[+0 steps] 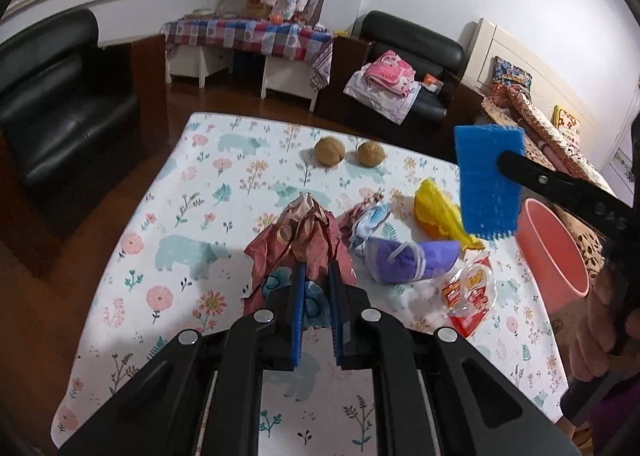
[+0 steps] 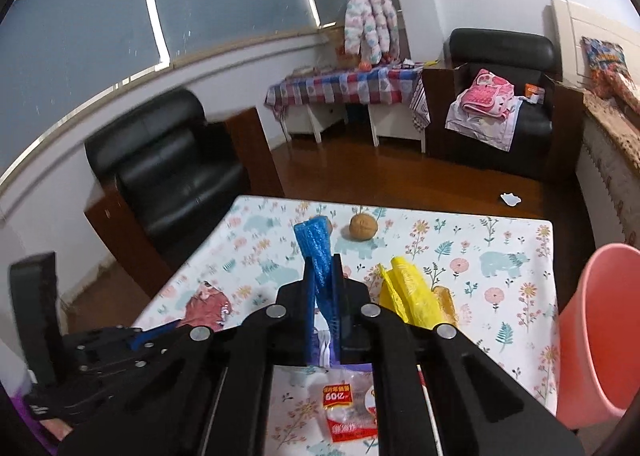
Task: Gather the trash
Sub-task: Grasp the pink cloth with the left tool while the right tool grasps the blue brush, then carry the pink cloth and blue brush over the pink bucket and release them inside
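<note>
My left gripper (image 1: 317, 270) is shut on a crumpled reddish-brown wrapper (image 1: 298, 246) and holds it over the floral table (image 1: 180, 216). My right gripper (image 2: 325, 270) is shut on a blue foam net (image 2: 316, 252), held above the table; it also shows in the left wrist view (image 1: 488, 180). On the table lie a yellow plastic bag (image 1: 440, 212), a purple-and-white wrapper (image 1: 404, 256), a red-and-clear snack packet (image 1: 472, 296) and two walnuts (image 1: 329, 151). A pink bin (image 1: 554, 252) stands at the table's right edge.
A black armchair (image 1: 60, 104) stands left of the table. Another black armchair (image 1: 404, 68) with pink clothes is behind it. A low table with a checked cloth (image 1: 248, 36) is by the far wall. A bed (image 1: 540, 124) lies to the right.
</note>
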A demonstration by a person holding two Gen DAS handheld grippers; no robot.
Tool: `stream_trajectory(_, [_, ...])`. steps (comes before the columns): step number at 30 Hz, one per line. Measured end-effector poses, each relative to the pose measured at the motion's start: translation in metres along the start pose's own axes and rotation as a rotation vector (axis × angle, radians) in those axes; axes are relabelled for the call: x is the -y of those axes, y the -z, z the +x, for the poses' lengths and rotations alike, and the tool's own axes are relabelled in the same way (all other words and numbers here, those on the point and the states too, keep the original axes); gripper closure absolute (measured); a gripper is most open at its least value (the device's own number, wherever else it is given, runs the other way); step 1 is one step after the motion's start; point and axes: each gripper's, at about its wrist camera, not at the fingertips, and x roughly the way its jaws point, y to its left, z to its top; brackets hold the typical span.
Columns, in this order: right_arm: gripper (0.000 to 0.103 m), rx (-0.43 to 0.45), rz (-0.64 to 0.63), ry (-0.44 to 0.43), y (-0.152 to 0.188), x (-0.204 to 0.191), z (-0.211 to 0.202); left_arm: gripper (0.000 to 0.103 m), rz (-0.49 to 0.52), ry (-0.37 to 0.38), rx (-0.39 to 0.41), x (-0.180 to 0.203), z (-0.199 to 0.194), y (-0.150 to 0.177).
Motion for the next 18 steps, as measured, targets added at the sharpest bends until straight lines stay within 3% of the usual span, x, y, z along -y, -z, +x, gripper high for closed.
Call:
stream_trajectory(5, [0.096, 0.052, 0.06, 0.011, -0.001, 0.015, -0.028, 0.093, 0.005, 0.019, 0.038, 0.009, -0.012, -0.005])
stream_trajectory(18, [0.096, 0.108, 0.189, 0.154, 0.016, 0.074, -0.071, 0.093, 0.059, 0.079, 0.102, 0.052, -0.025, -0.024])
